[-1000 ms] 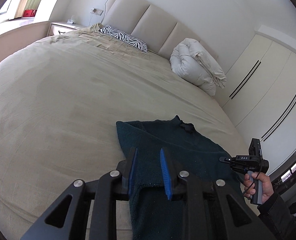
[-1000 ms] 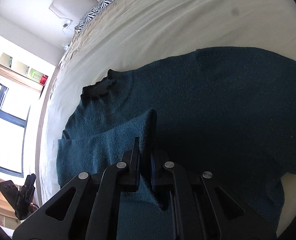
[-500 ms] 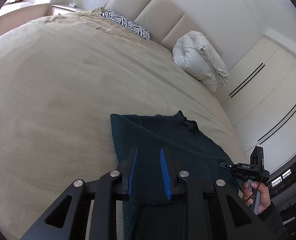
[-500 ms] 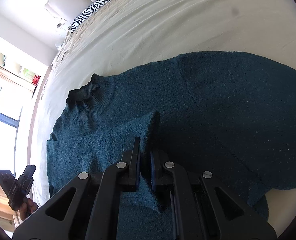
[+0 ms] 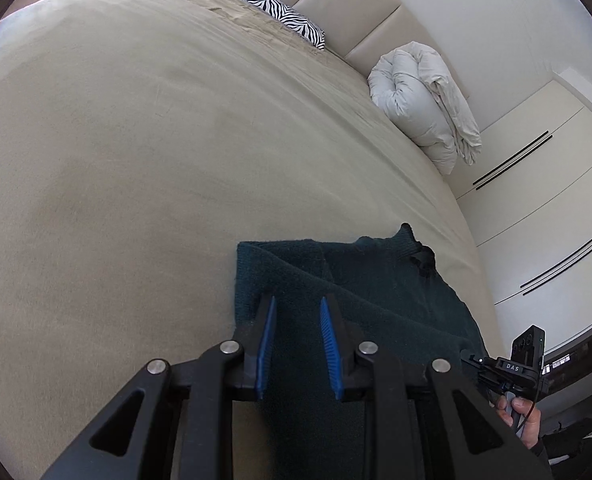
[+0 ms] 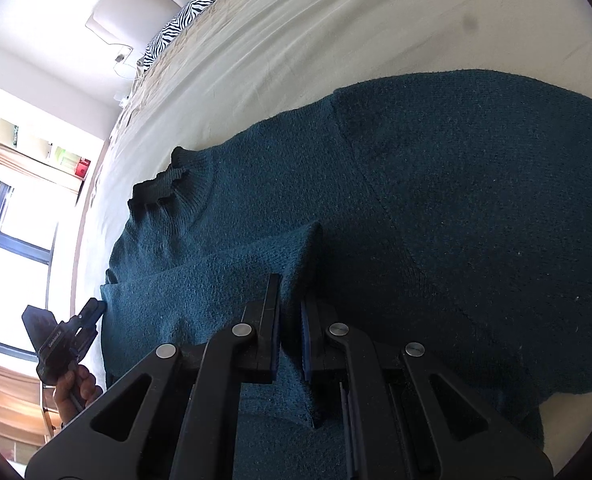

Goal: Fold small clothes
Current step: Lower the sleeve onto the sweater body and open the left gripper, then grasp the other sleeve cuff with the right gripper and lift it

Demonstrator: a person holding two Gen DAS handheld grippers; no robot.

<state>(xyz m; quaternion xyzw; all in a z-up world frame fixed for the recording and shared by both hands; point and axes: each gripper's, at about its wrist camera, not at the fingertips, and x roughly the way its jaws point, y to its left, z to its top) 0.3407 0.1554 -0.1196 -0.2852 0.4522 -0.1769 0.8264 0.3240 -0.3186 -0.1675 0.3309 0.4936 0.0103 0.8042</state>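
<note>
My right tongs (image 6: 290, 292) are pinched tight on a raised fold of the dark teal sweater (image 6: 436, 208), the knit standing up in a ridge between the pads. My left tongs (image 5: 296, 312) have their blue pads (image 5: 265, 336) narrow and closing, with sweater cloth running up between them; I cannot tell whether the pads already press on it. In the left view my right hand (image 5: 522, 420) shows at the lower right, wrapped round the handle of its tool, off the near right edge of the bed. In the right view my left hand (image 6: 72, 388) shows at the lower left, holding its own tool beside the sweater's edge.

The sweater lies spread on the bed (image 5: 136, 160), close to the near edge and towards the right side as my left tongs see it. One part is folded over the body, making a straight thick edge on the left of the pile. Its ribbed collar (image 6: 164, 184) lies at the far end, pointing towards the middle of the bed.

Beyond it the beige bedcover runs smooth and bare up to the head of the bed. There a zebra-striped pillow (image 5: 274, 14) lies against the padded headboard (image 5: 336, 4), and a rolled white duvet (image 5: 424, 100) sits at the far right corner. Pale wardrobe doors (image 5: 544, 208) stand along the right side of the bed.
</note>
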